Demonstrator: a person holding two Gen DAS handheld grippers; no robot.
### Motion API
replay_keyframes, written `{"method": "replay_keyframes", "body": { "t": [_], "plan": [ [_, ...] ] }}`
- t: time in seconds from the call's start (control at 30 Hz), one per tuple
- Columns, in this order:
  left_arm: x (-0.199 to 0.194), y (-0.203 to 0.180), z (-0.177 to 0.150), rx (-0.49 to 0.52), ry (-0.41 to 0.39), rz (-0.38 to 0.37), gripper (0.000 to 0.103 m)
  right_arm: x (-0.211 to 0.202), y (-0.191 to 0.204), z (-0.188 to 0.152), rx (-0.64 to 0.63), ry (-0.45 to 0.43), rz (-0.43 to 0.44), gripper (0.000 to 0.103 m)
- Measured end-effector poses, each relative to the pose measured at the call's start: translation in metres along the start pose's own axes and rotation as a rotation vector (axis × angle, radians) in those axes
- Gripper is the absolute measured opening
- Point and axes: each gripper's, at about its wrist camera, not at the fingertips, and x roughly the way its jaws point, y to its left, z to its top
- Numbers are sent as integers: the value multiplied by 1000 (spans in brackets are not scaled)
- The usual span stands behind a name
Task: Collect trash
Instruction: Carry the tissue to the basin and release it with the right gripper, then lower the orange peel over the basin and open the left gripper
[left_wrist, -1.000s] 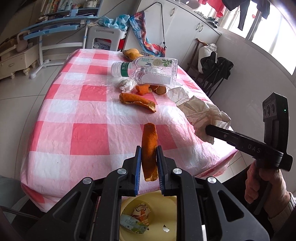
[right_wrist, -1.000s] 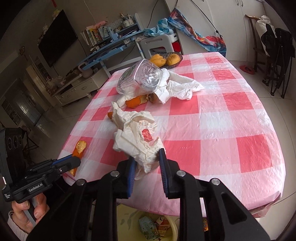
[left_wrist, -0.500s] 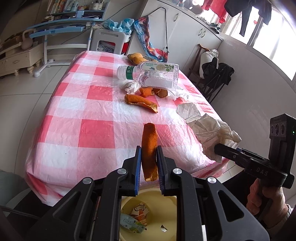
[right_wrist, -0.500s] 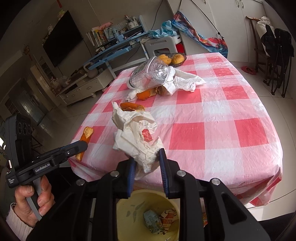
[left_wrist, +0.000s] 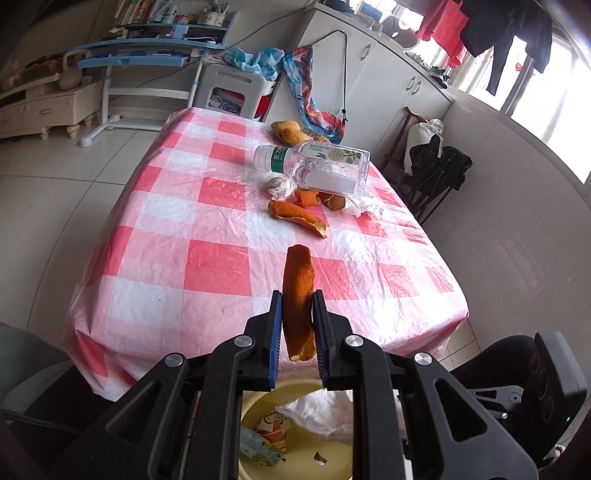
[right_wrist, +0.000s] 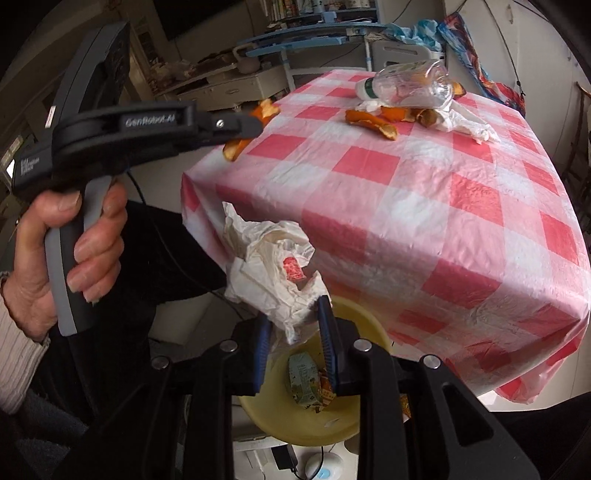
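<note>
Our left gripper (left_wrist: 297, 328) is clenched on a strip of orange peel (left_wrist: 298, 295), which stands upright between its fingers, off the table edge. Our right gripper (right_wrist: 293, 334) grasps a crumpled white paper wrapper (right_wrist: 273, 273) above the yellow bin (right_wrist: 354, 424), which already contains a small carton (right_wrist: 303, 380). On the checked tablecloth (left_wrist: 207, 236) lie more peels (left_wrist: 295, 214) beside a plastic bottle (left_wrist: 317, 166) on its side.

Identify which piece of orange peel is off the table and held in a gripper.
The long upright orange peel strip clamped in the left gripper, above the yellow bin. The curled peel and smaller peel bits lie on the checked tablecloth.
</note>
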Motion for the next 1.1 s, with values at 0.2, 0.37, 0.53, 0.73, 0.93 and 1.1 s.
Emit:
{"method": "replay_keyframes", "body": {
  "t": [0.2,0.37,0.53,0.73,0.93,1.1],
  "plan": [
    [-5,0,-4,-1,-6,-2,16,25,11,-12,-54,134,-6,26],
    [-7,-1,-6,4,-6,-4,16,39,12,-19,-61,203,-38,35],
    [-8,-5,-10,17,5,-1,16,32,3,-18,-16,168,-52,42],
    [-2,-16,-21,58,58,-8,16,-5,-21,-5,121,-53,-76,59],
    [9,-44,-48,191,197,-44,16,-40,-50,0,302,-254,-106,64],
    [24,-68,-80,342,369,-66,16,-54,-66,-6,411,-333,-109,64]
  ]
}}
